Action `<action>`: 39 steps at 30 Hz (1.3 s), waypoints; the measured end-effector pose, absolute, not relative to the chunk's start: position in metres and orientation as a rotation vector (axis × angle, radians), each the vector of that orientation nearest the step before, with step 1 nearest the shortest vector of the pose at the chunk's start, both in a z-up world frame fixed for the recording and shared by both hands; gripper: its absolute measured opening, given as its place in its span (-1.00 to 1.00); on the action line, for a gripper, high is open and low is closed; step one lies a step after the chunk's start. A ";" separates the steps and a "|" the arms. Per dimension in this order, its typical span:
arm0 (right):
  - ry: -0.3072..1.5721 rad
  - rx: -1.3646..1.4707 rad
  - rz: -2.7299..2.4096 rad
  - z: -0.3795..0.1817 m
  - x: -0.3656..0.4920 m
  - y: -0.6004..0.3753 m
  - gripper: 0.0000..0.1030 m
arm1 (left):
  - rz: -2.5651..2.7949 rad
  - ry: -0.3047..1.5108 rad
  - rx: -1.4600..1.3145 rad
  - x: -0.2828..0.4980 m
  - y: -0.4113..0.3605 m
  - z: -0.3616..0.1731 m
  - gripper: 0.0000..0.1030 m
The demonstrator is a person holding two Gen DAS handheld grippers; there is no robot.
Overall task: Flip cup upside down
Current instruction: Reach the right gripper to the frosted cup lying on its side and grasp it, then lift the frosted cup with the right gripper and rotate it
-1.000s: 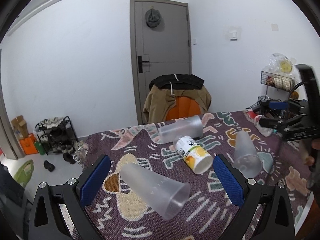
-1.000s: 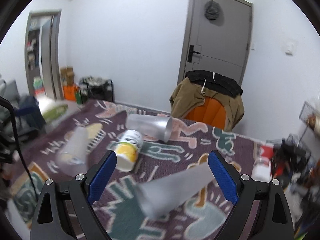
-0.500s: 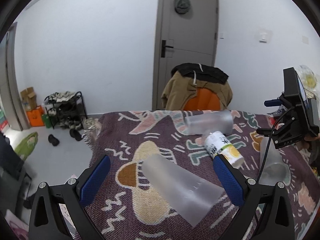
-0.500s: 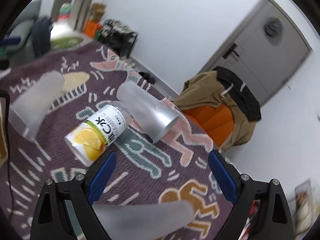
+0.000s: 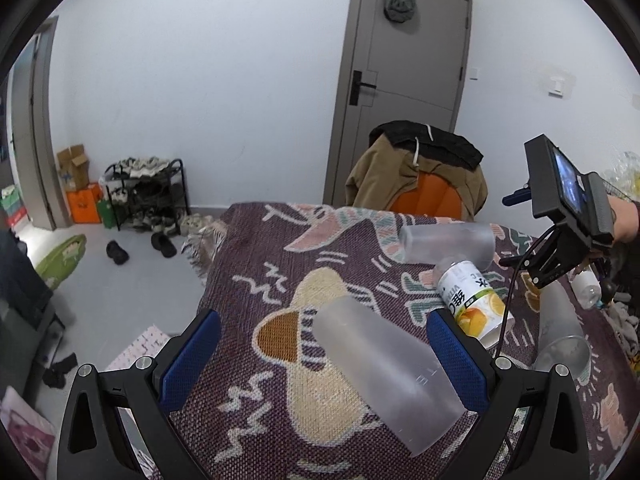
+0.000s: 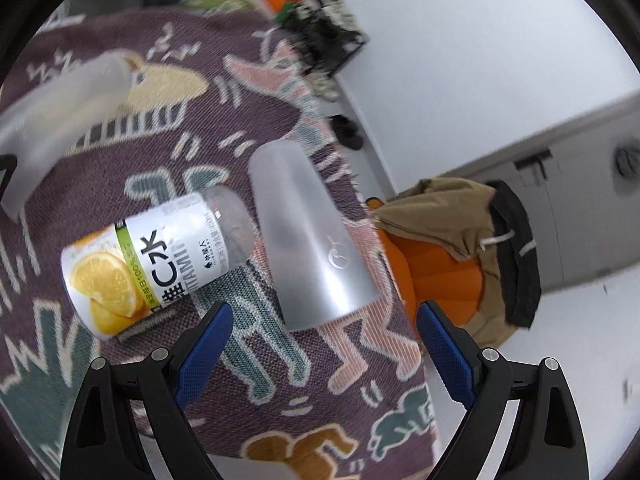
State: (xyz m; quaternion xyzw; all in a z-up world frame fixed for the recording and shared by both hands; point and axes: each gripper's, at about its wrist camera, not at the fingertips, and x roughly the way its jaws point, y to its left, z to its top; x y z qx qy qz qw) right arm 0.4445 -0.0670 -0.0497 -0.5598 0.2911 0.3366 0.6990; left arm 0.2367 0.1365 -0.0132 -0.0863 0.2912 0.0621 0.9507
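L gripper (image 5: 324, 354) fingers spread wide, nothing held. Cup (image 5: 386, 376) lies on its side on the patterned cloth (image 5: 256, 280) btw the L fingers, mouth toward cam, not touching either pad. R gripper (image 6: 324, 346) also spread, empty, tilted view w/ some blur. 2nd cup (image 6: 310, 236) on its side ahead of R fingers, mouth near; bottle (image 6: 160, 258) lies just beside it, neck touching. 3rd cup (image 5: 562, 336) at R edge of the surface.
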 end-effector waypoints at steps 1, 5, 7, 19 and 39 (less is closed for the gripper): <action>0.643 -1.265 0.760 -0.051 0.447 -0.064 0.80 | 0.129 0.600 -0.188 0.236 0.140 -0.015 0.99; 0.670 -1.293 0.805 -0.054 0.459 -0.055 0.80 | 0.156 0.624 -0.212 0.234 0.149 -0.023 0.99; 0.669 -1.327 0.810 -0.061 0.464 -0.049 0.80 | 0.170 0.633 -0.223 0.234 0.153 -0.027 0.99; 0.717 -1.532 0.837 -0.111 0.493 -0.025 0.79 | 0.224 0.670 -0.239 0.237 0.168 -0.043 0.99; 0.710 -1.481 0.803 -0.061 0.463 -0.058 0.45 | 0.130 0.664 -0.184 0.228 0.133 -0.032 0.99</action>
